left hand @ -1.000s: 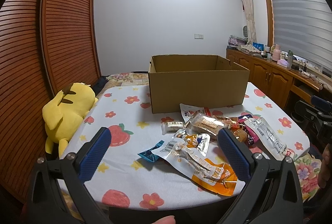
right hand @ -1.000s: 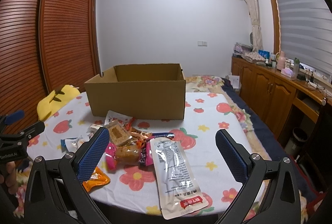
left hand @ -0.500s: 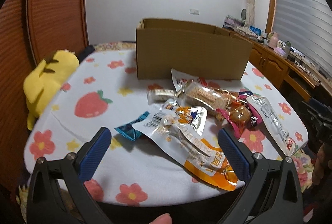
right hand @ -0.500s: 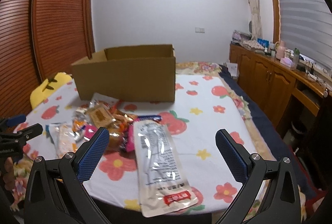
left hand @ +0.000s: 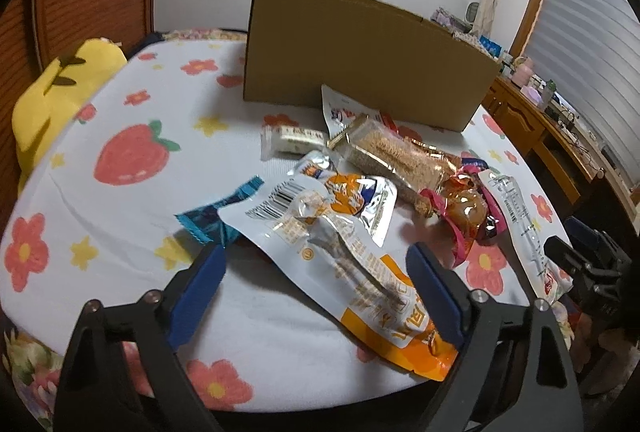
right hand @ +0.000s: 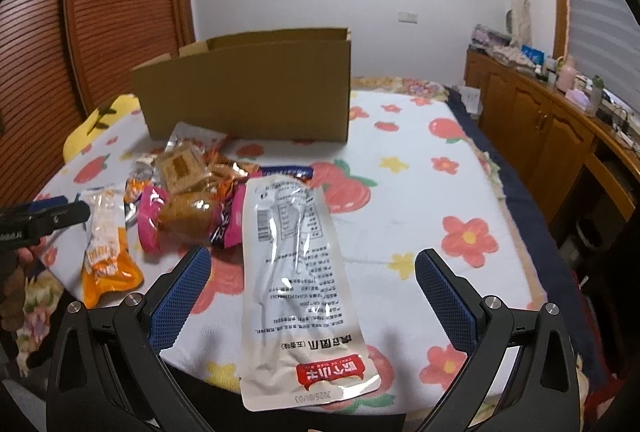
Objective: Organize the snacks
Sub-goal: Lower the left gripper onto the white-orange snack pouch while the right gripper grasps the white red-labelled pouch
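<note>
Lying between spread left fingers (left hand: 208, 272), orange packet (left hand: 360, 272); white pouch (right hand: 296, 264) between spread right fingers (right hand: 184, 292)

- Cardboard box (right hand: 248, 91): open-topped, upright at the back of the surface (right hand: 400, 199).
- Snack packets (left hand: 400, 167): loosely heaped before it, overlapping.
- Long clear pouch (right hand: 296, 264): flat, nearest the edge.
- Orange-white pouch (left hand: 360, 264): lying flat.

Yellow plush toy (left hand: 60, 87) lying at the left edge of the counter, whose cloth (right hand: 420, 191) is white and printed with strawberries and flowers. Slatted wooden wardrobe doors (right hand: 120, 3) stand behind it at left. Wooden cabinets (right hand: 532, 123) along the right wall carry small items beneath a window blind (left hand: 592, 27).
</note>
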Demonstrator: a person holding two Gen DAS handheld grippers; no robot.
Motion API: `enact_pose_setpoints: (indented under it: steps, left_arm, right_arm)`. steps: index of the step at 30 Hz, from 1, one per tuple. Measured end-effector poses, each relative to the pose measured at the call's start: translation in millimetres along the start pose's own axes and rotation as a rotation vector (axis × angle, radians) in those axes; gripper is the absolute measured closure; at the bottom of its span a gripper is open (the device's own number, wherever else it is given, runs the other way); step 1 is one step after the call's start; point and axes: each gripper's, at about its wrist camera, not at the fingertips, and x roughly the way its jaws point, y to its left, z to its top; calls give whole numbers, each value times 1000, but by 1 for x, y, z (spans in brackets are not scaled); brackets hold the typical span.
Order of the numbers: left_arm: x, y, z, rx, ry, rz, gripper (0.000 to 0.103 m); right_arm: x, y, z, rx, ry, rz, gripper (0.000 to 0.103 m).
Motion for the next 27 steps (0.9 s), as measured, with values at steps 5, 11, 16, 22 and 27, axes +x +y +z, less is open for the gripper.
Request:
enact_pose_setpoints:
  steps: [5, 11, 16, 22, 27]
  left_arm:
    - [12, 5, 1, -44, 51, -30, 23]
    - [18, 0, 7, -20, 56, -9, 30]
    - [24, -6, 10, 14, 60, 11, 44]
    - [23, -2, 9, 4, 42, -13, 53]
    - [21, 0, 9, -9, 26, -32, 59]
  right_arm:
    - [7, 1, -2, -7, 28, 20, 1]
    - [11, 3, -4, -25, 48, 38, 1]
    - [13, 2, -6, -27, 58, 43, 2]
    - [20, 0, -4, -27, 86, 81, 4]
    - [32, 0, 4, -51, 129, 118, 10]
